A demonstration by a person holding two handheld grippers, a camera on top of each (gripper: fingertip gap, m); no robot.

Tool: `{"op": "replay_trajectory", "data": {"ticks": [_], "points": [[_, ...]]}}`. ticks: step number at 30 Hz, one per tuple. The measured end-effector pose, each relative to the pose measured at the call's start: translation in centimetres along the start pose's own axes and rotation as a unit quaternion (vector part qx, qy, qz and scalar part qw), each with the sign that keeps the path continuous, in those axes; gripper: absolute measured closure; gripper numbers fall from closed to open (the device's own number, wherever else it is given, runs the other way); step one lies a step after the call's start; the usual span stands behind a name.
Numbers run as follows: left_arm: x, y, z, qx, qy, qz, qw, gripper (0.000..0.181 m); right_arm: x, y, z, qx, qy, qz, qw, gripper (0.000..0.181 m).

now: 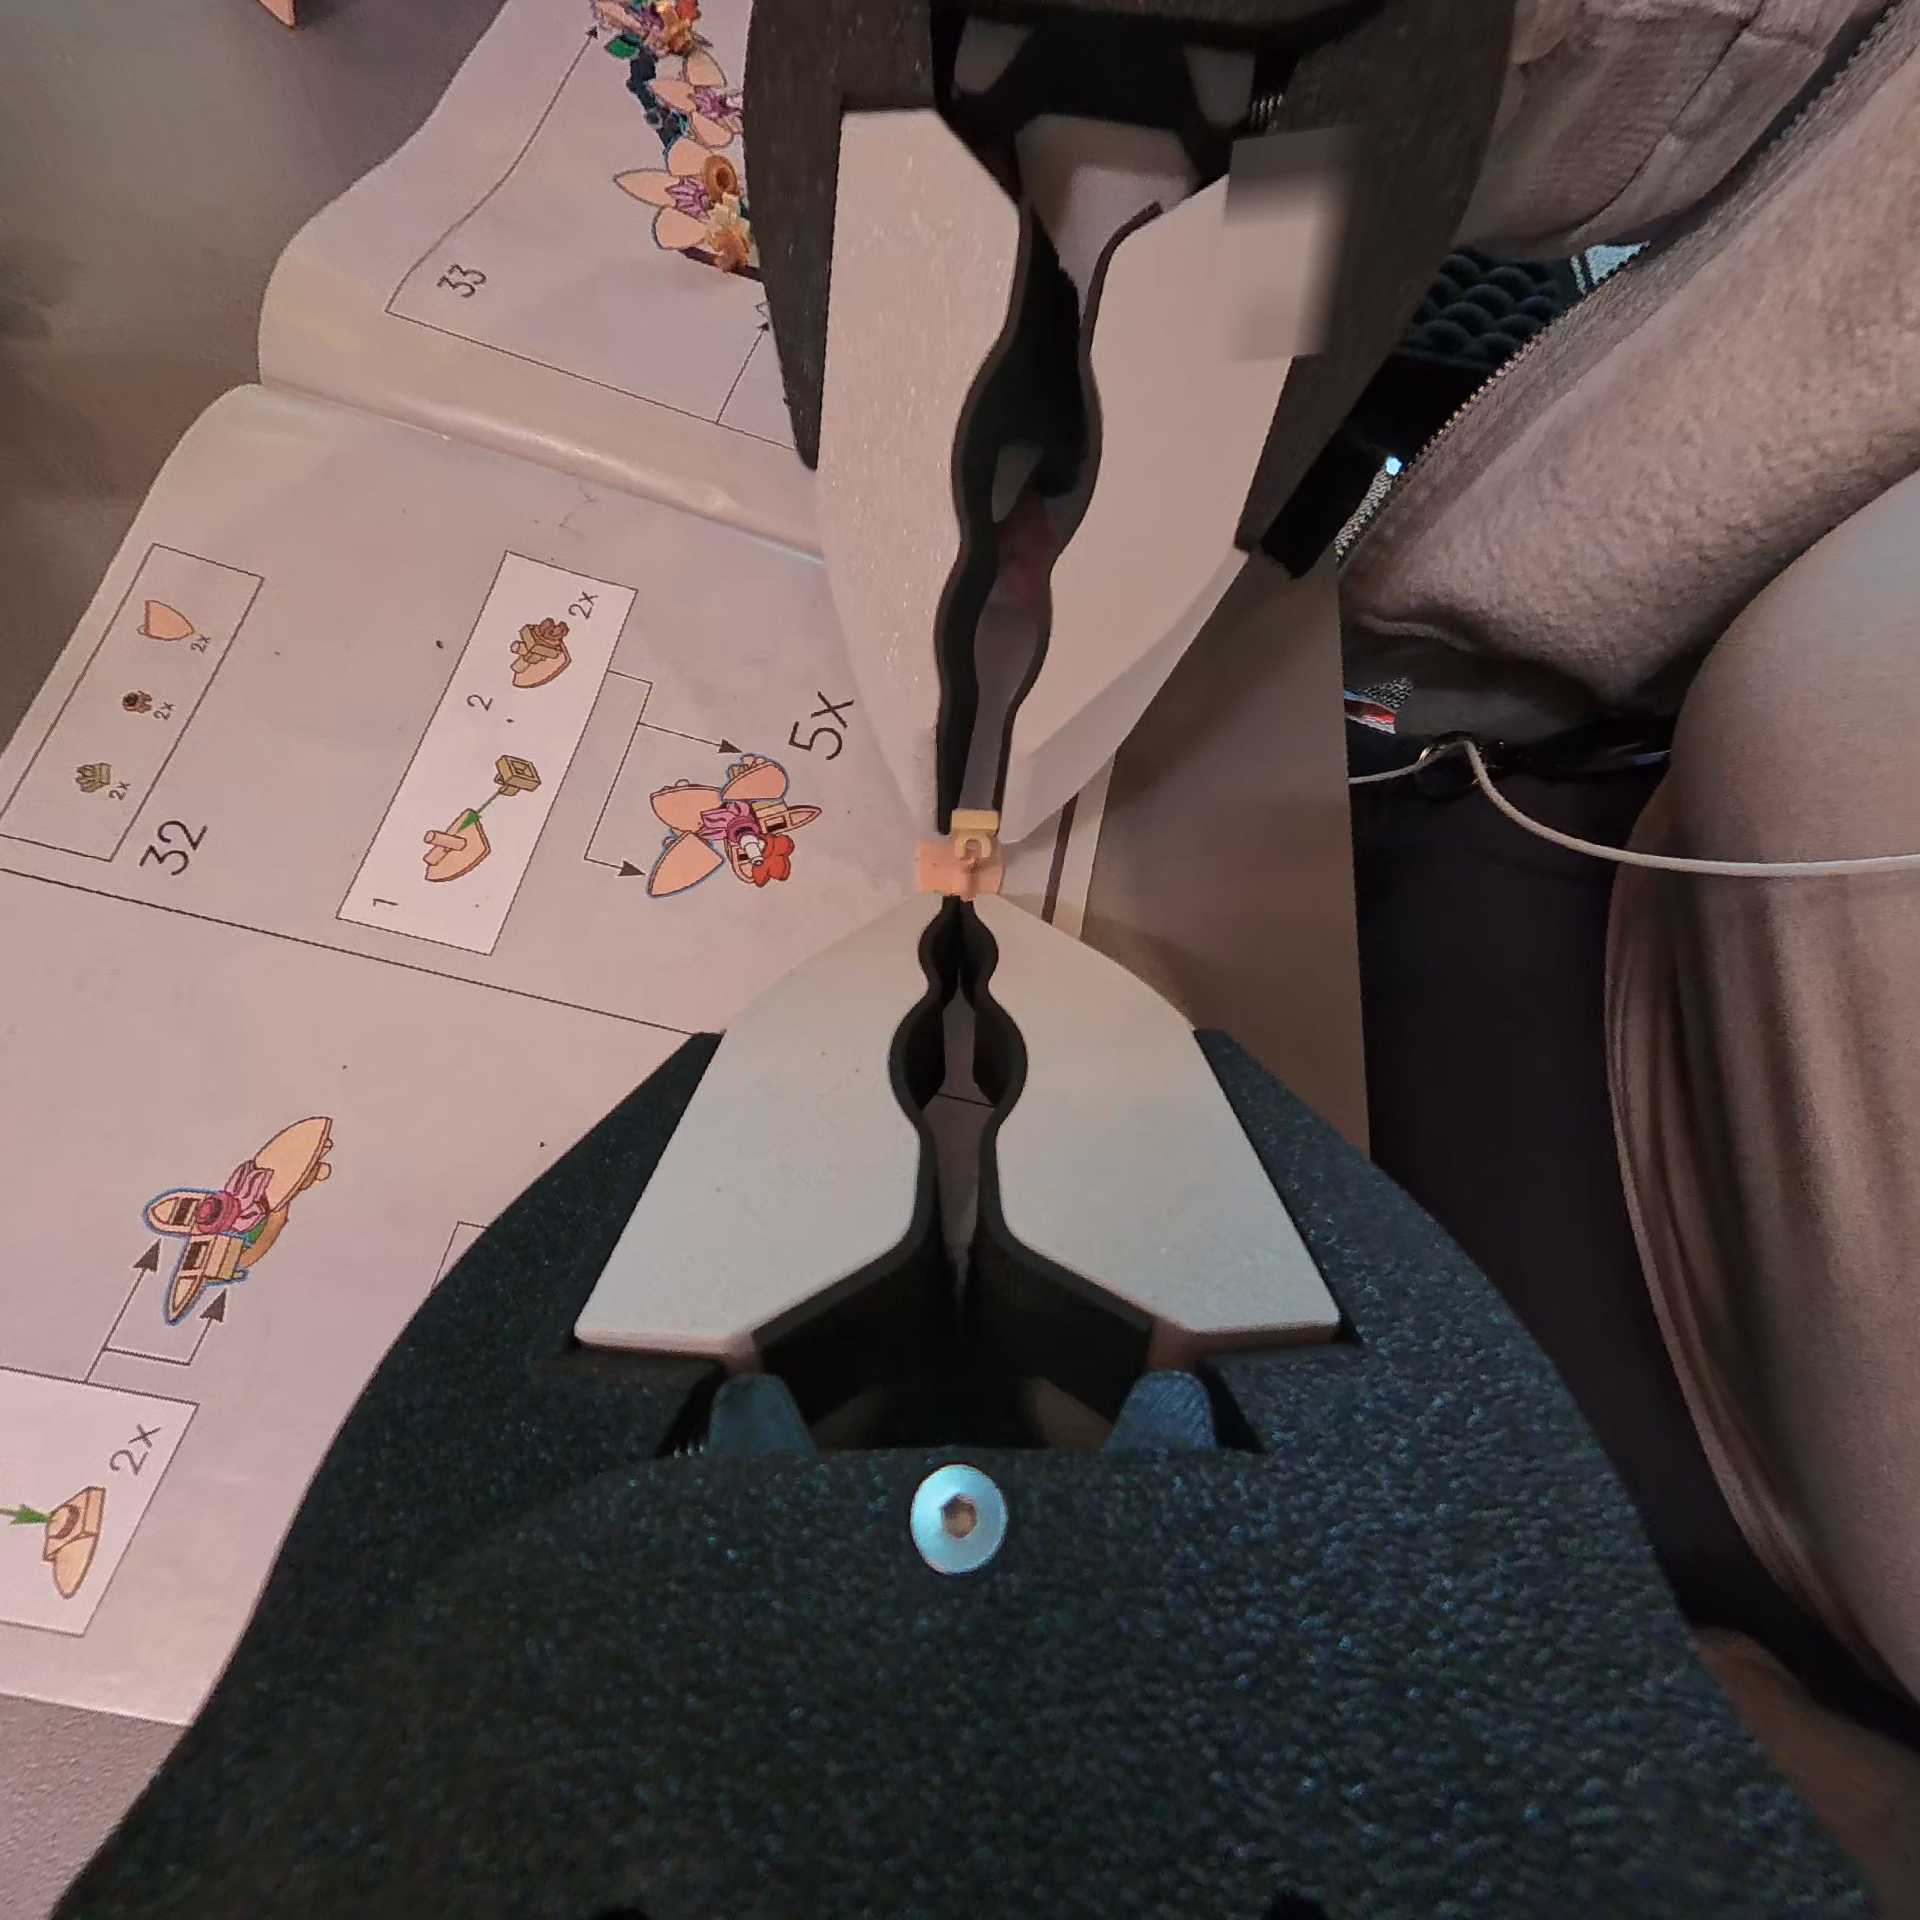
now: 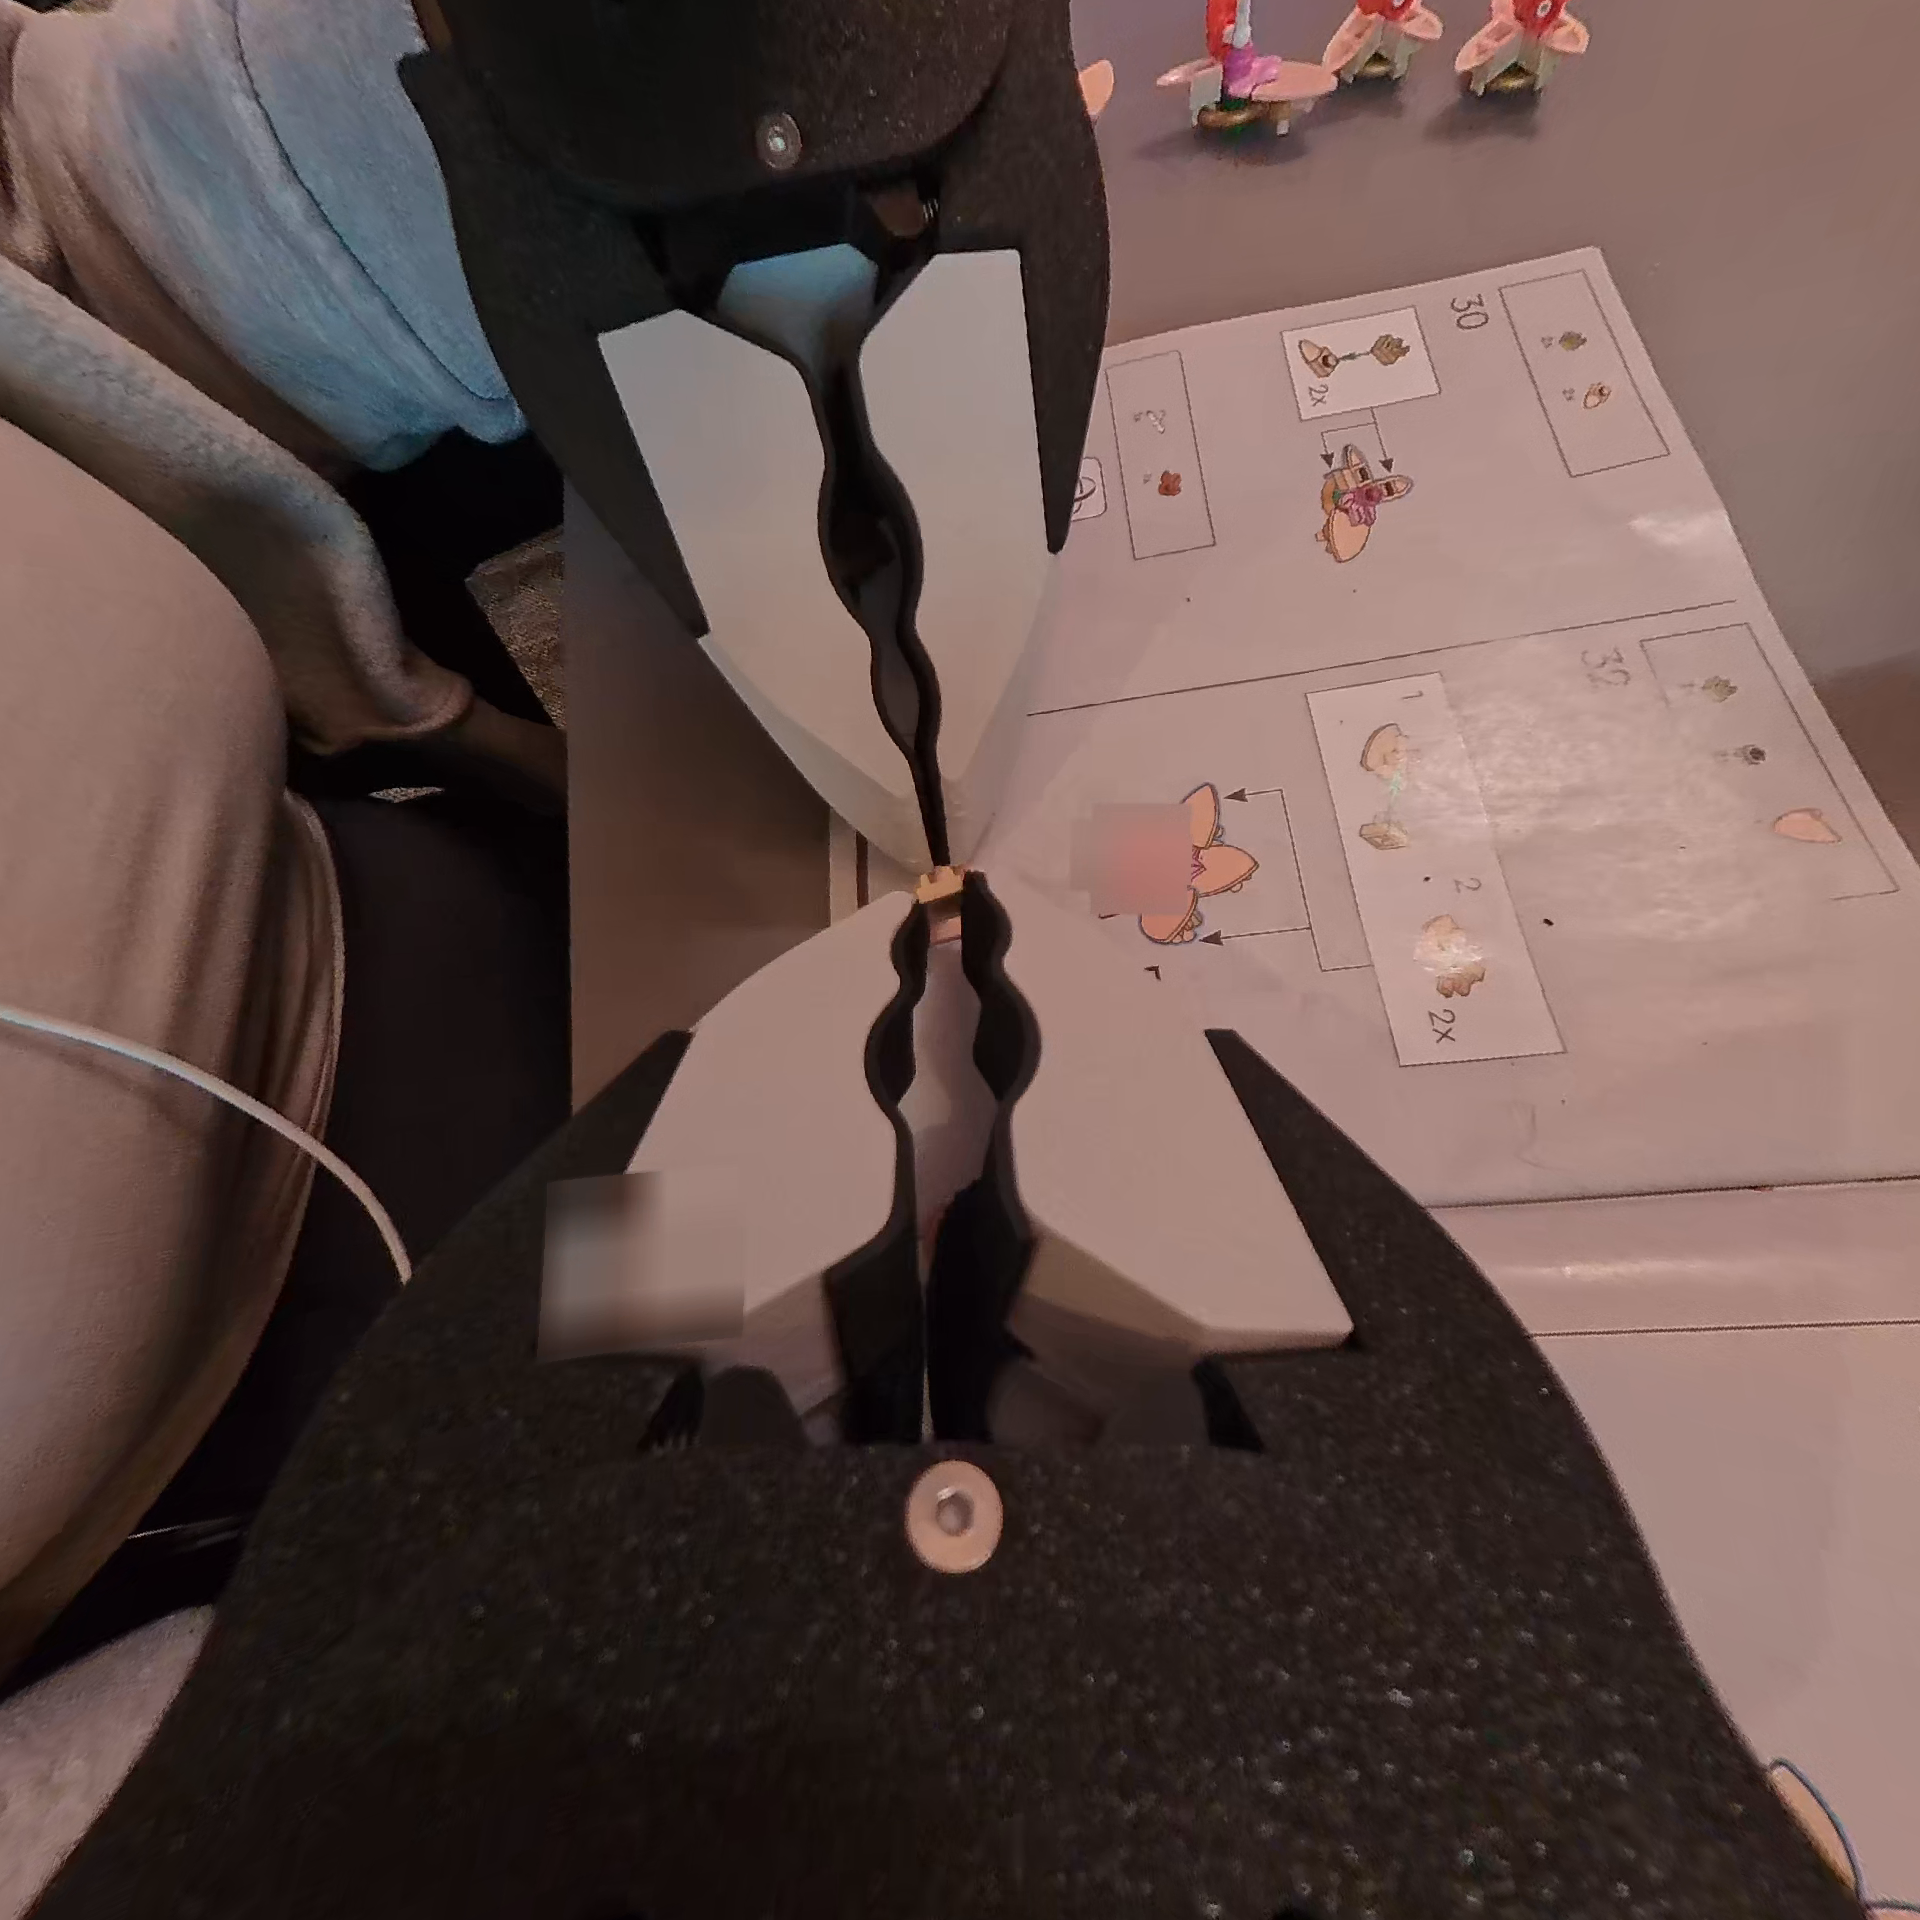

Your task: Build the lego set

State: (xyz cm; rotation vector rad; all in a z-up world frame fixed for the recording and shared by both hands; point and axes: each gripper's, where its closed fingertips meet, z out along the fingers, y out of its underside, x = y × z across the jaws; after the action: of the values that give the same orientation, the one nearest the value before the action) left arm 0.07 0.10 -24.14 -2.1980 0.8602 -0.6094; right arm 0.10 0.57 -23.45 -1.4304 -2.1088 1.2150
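Observation:
The two grippers meet tip to tip above the table edge. In the left wrist view my left gripper [image 1: 956,906] is shut on a small peach-pink lego piece [image 1: 951,871]. The right gripper [image 1: 971,816] comes in from above, shut on a small tan clip piece [image 1: 975,828] that touches the top of the peach piece. In the right wrist view my right gripper [image 2: 940,906] pinches the tan piece [image 2: 938,886] at its tips, and the left gripper [image 2: 940,860] faces it from above. The peach piece is mostly hidden there.
An open instruction booklet [image 1: 436,727] lies on the grey table, also in the right wrist view [image 2: 1455,727]. Three finished pink-and-red flower builds [image 2: 1247,73] stand at the far edge. A person's grey-clad lap [image 1: 1714,935] and a white cable [image 1: 1662,857] are close by. My left and right fingertips are right by each other.

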Motion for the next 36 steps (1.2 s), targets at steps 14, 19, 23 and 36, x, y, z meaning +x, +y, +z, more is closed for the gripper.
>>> {"op": "replay_trajectory", "data": {"ticks": [14,19,23,36], "points": [[0.00,0.00,0.01,0.000,0.000,0.000,1.000,0.181,0.25,0.57,0.21,-0.020,0.012,-0.003,1.000,0.175],[-0.01,0.01,0.01,0.000,0.002,-0.002,1.000,0.181,0.32,0.67,0.31,-0.025,0.015,-0.003,1.000,0.175],[0.01,0.00,0.03,0.001,-0.002,0.002,1.000,0.181,0.32,0.70,0.38,-0.026,0.018,-0.001,0.999,0.175],[0.02,-0.05,0.09,0.004,-0.033,0.017,0.999,0.181,0.15,0.76,0.32,-0.052,0.100,0.043,0.993,0.175]]}}
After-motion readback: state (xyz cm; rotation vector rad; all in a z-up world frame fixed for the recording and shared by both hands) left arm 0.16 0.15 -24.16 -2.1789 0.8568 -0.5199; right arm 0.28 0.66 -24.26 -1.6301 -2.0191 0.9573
